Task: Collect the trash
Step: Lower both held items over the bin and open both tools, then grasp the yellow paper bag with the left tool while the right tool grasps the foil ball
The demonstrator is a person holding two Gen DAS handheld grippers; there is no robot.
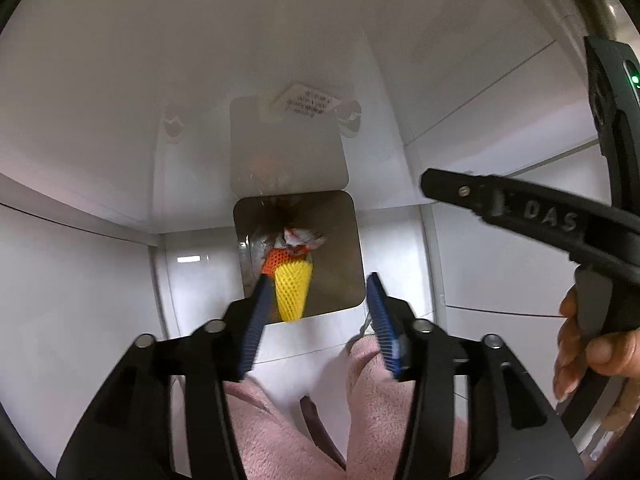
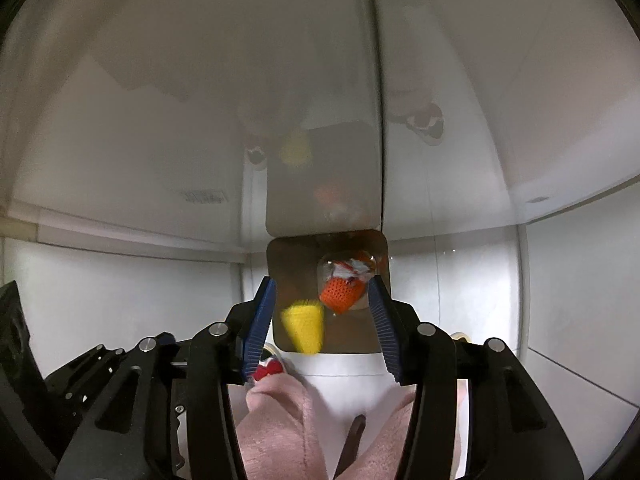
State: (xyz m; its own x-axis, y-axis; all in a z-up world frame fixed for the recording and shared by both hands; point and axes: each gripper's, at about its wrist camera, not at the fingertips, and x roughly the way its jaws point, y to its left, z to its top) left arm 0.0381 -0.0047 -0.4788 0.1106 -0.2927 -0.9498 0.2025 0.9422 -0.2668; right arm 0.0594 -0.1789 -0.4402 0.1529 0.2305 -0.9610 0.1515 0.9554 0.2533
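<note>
Yellow foam net (image 1: pixel 293 289) sits in the bin opening (image 1: pixel 344 240); both the left gripper (image 1: pixel 318 316) and right gripper (image 2: pixel 324 322) hang released. "DAS" reads on the right one; the far label's (image 1: pixel 308 104) print is illegible.

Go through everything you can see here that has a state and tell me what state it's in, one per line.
Left gripper: open, holding nothing.
Right gripper: open, holding nothing.
Bin opening: uncovered, trash visible inside.
Yellow foam net: in the opening, blurred in the right wrist view.
Orange foam net: lying in the bin.
Crumpled white wrapper: in the bin, above the orange net.
</note>
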